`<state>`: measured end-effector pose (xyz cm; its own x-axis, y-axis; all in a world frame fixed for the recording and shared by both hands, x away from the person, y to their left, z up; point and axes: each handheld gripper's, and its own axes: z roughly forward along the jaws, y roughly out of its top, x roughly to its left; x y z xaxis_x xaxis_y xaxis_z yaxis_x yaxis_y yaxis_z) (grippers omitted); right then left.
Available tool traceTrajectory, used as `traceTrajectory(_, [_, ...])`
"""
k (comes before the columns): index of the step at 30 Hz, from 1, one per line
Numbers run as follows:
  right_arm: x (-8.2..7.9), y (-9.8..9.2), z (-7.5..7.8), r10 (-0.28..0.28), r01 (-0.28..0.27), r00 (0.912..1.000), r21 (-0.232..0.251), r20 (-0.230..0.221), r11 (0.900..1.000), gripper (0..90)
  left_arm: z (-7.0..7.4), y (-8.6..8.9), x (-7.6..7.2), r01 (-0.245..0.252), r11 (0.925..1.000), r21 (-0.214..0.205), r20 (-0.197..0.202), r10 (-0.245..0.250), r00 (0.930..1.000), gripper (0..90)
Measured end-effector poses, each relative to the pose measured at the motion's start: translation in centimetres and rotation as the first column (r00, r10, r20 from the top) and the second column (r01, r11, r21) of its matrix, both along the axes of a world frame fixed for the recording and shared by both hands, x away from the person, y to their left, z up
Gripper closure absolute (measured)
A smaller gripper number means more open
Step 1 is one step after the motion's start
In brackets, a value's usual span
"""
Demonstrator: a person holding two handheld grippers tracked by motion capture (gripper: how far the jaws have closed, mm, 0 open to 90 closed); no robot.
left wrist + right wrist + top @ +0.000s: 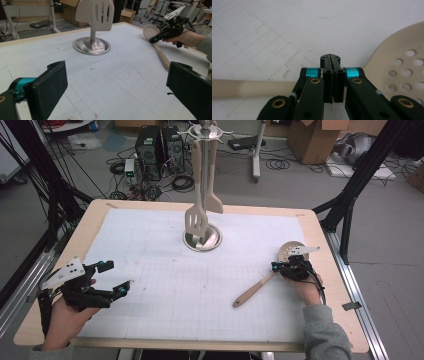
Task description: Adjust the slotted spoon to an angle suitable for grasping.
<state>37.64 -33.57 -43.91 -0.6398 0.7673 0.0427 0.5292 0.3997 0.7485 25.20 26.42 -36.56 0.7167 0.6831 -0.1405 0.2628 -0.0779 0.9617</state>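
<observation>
Left tongs [117, 87] sat nearest me, jaws wide open over bare desk [165, 290], holding nothing. Right tongs [332, 75] were fully closed, empty, tips resting over the neck of the skimmer spoon [267, 280] lying flat at the desk's right side. Risk as I saw it: closed tips could nudge or roll that handle instead of grabbing it.

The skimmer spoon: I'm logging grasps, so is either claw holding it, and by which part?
Neither holds it. The right claw is shut pad to pad above the skimmer spoon, over its neck; the left claw is open.
</observation>
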Motion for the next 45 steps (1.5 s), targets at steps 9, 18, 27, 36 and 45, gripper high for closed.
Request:
traceTrajectory(9, [-1.6,-1.0,-0.2,-0.005,0.005,0.9999,0.011,0.012,0.9999,89.6,0.0,-0.2,0.1,0.008,1.0,0.002,0.001,-0.008,1.0,3.9])
traceTrajectory(18, [-3.9,-1.3,0.4,0.07,-0.074,0.9961,0.074,0.053,0.9945,89.6,-0.1,-0.8,0.4,0.017,0.9998,0.005,-0.006,-0.017,0.9998,3.9])
traceTrajectory(27, [-7.6,1.4,0.9,0.234,-0.238,0.97,0.057,0.068,0.9697,89.6,0.0,-1.2,0.7,0.029,0.9995,0.009,-0.004,-0.029,0.9996,3.9])
traceTrajectory(36, [-8.9,1.9,0.1,0.277,-0.28,0.9599,0.085,0.044,0.9563,89.6,0.1,-0.8,0.6,0.018,0.9998,0.0,-0.002,-0.018,0.9998,3.9])
traceTrajectory(45, [-9.7,2.1,-0.7,0.288,-0.289,0.9572,0.084,0.029,0.9536,89.6,0.1,-0.9,0.6,0.02,0.9998,0.008,-0.001,-0.02,0.9998,3.9])
